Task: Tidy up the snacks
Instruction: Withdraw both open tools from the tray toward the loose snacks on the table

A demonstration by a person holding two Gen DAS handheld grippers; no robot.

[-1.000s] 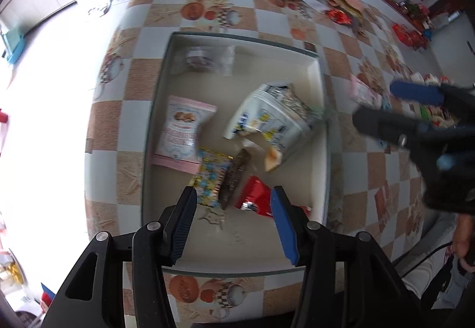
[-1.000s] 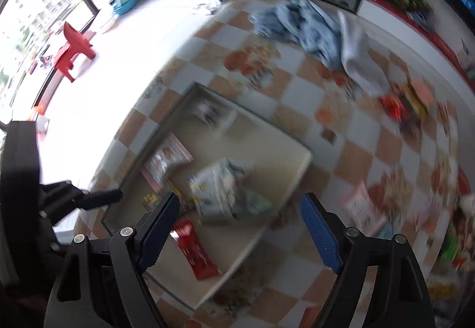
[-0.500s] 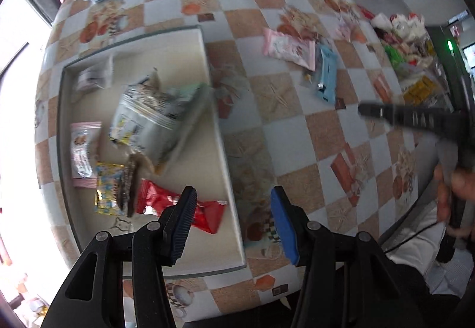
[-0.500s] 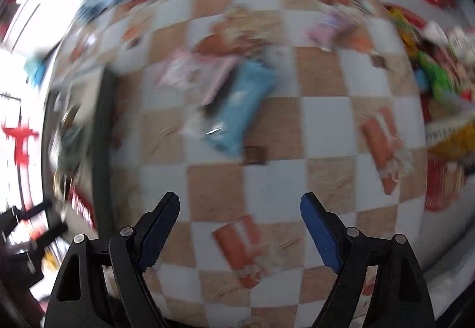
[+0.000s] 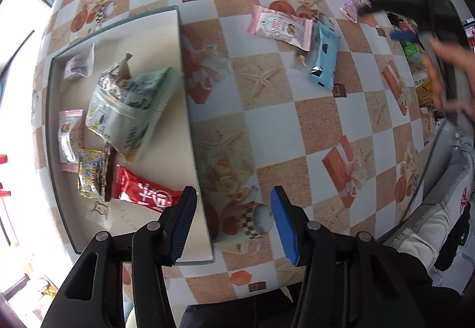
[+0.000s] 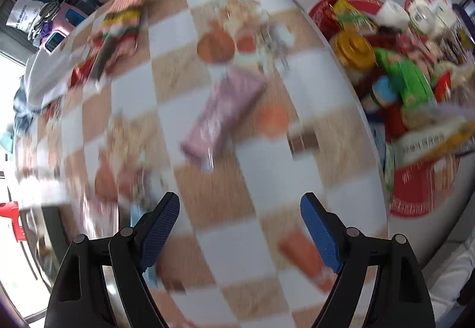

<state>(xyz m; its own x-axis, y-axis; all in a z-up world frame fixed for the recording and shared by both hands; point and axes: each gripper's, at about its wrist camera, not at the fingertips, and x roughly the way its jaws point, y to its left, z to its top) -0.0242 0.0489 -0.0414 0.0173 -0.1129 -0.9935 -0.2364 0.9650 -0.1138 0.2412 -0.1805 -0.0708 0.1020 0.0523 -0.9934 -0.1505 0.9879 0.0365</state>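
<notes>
Daylight floods in from the left of both frames, blowing the floor out to white there. My left wrist view is mostly sharp, though the hand (image 5: 451,76) at the upper right is smeared. My right wrist view is badly motion-blurred across the table (image 6: 225,179) and snack pile (image 6: 397,73). Fisheye bending curves every edge, with dark corners.

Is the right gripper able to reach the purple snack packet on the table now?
Probably yes. The right gripper is open and empty, and the purple snack packet lies alone on the checkered table ahead, nothing covering it.
</notes>
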